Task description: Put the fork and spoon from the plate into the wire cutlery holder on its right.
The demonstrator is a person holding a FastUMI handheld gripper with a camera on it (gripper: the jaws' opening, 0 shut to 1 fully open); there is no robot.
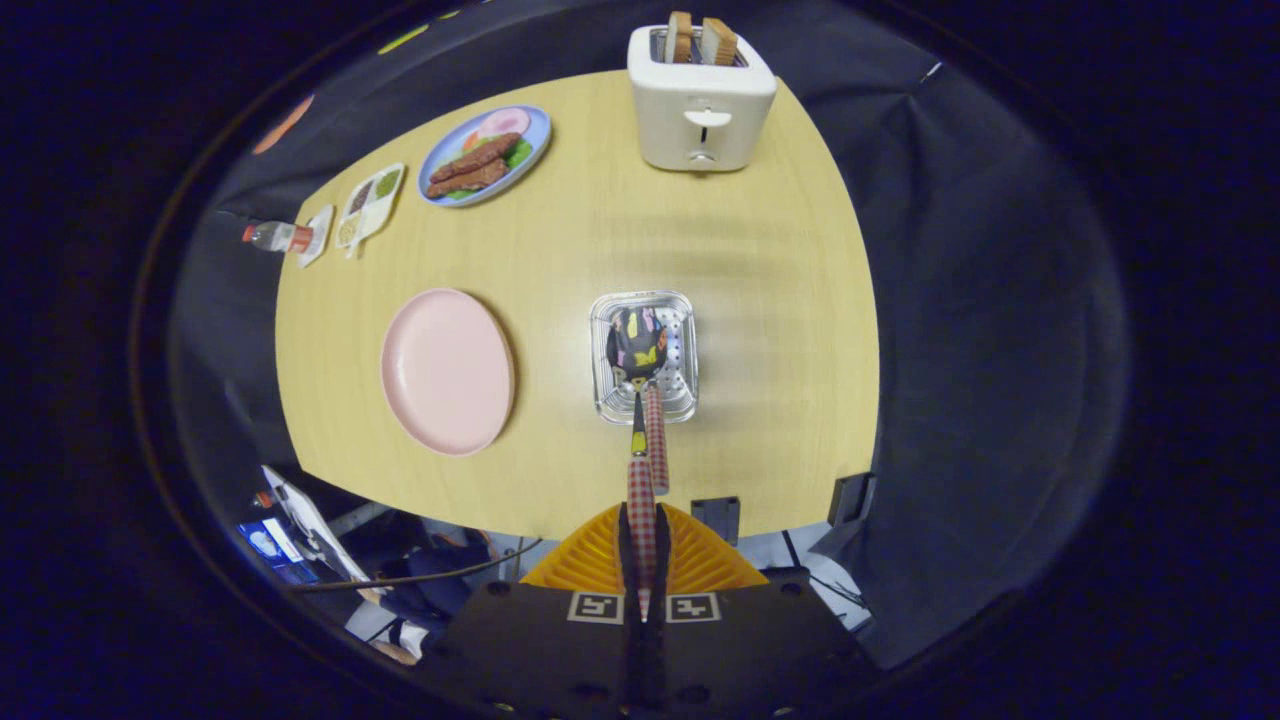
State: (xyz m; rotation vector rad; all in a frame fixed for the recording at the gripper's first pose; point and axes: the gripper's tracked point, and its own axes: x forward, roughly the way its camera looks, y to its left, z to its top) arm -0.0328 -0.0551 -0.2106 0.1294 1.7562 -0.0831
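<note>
Clamped between the fingers of the gripper [641,545] is a red-checked handle, both fingers pressing on it so that the gap is very narrow. That handle belongs to the spoon [638,345], whose dark bowl with coloured patches hangs straight ahead of the fingers, over the open top of the wire cutlery holder [680,395]. Just beside the held handle rises a second red-checked handle, the fork [656,440], which stands in the holder and leans back toward the gripper; its head cannot be made out inside the basket.

Ahead and to the left of the fingers lies the pink plate [447,371], bare, a little apart from the holder on the pale wooden desk [760,300]. Farther ahead, well beyond the holder, a white toaster [701,105] stands with two slices of bread sticking up from its slots. Far ahead on the left sits a blue plate [530,150] with sausages and salad. Beside it is a small white divided dish [368,206], and past that a little bottle [278,236] with a red cap lies on its side.
</note>
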